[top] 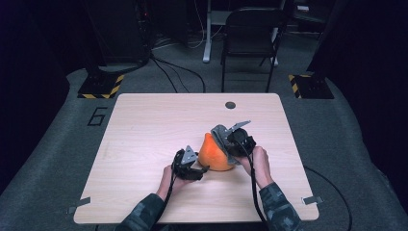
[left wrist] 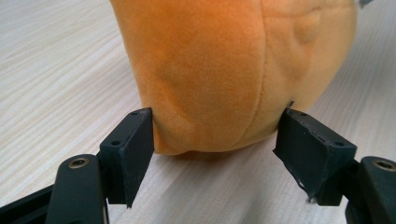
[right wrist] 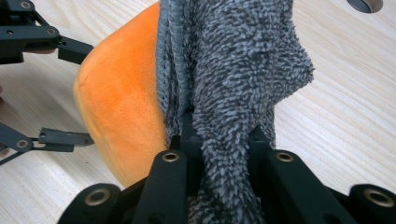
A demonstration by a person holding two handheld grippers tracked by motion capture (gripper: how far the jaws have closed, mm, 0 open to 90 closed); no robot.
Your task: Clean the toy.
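A light wooden table [top: 144, 144] with a round cable hole [top: 230, 105] carries an orange plush [top: 211, 155]

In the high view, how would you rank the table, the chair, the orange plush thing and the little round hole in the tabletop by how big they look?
1. table
2. chair, though it stands farther from the camera
3. orange plush thing
4. round hole

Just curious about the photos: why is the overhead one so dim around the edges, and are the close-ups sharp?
High view: table lit, surroundings dark, picture soft. Left gripper view: orange toy evenly lit, small shadow beneath, jaws sharp. Right gripper view: grey cloth crisp, no glare.
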